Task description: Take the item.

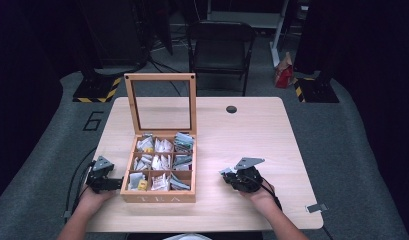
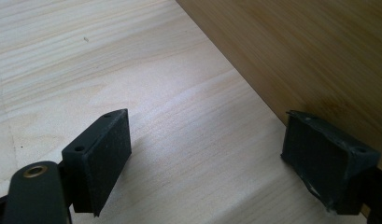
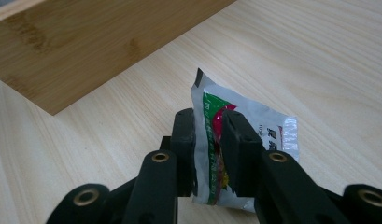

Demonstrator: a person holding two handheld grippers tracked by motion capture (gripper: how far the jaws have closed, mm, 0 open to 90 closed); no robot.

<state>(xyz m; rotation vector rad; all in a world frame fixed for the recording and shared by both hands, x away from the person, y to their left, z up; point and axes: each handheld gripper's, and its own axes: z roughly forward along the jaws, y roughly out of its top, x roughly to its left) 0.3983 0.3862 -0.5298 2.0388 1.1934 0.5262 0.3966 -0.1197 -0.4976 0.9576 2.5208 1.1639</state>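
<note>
on the bench [image 1: 252, 130], the right gripper [image 3: 209, 140] had its jaws pinching a tea sachet [image 3: 254, 135] just right of the open tea box [image 1: 158, 196], apparently mid-transfer, while the left gripper [image 2: 207, 154] rested spread and empty beside the box.

Open tabletop [image 1: 252, 130] right of the tea box [image 1: 159, 192], whose raised lid [image 1: 161, 102] blocks behind.

"TEA" lettered on front wall of wooden box [image 1: 158, 198]. Large "6" marked on grey floor mat [image 1: 93, 121] left of table [image 1: 252, 140]. Sachet [image 3: 244, 135] in right tongs [image 3: 212, 140]: printed characters on green/red label, not legible.
</note>
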